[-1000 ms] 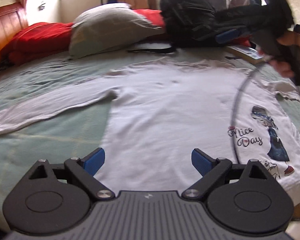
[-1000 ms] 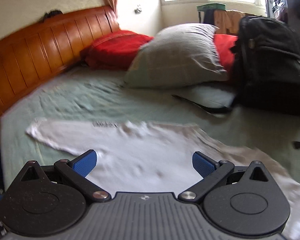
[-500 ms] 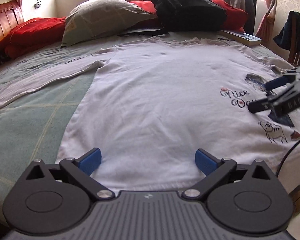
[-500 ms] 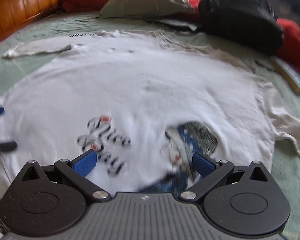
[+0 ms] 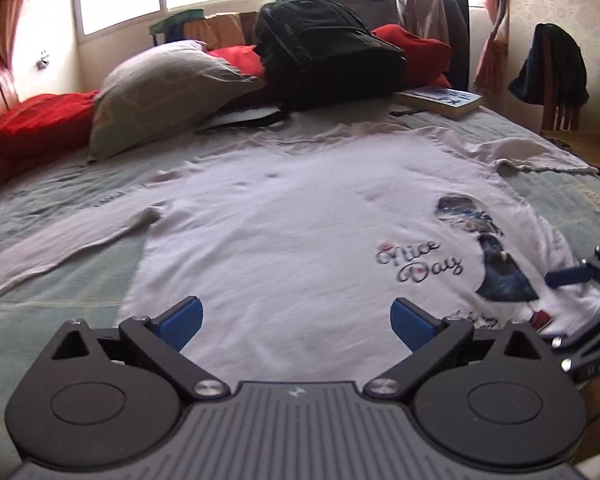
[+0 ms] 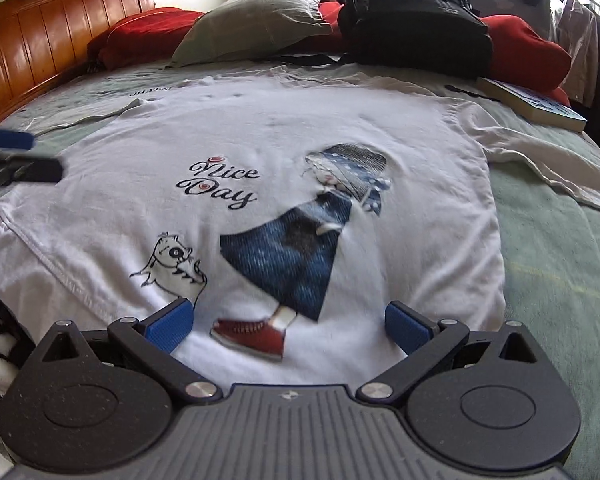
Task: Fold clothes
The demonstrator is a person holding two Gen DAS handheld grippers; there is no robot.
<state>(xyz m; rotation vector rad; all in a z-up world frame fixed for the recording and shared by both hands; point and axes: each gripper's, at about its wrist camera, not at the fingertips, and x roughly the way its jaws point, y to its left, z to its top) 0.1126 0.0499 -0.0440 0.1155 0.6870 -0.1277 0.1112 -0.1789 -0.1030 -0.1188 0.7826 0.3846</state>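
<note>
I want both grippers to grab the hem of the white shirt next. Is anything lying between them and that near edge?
Nothing visible does. The white shirt lies flat on the bed, and the left gripper and right gripper both hover open over its near edge. The backpack, pillow and book sit beyond the shirt's far end.

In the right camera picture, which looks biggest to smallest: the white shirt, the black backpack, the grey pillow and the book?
1. white shirt
2. black backpack
3. grey pillow, looks nearly alike in size to the backpack
4. book

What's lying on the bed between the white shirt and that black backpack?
Just bare green bedsheet between the white shirt and the black backpack, seen in the left wrist view.
</note>
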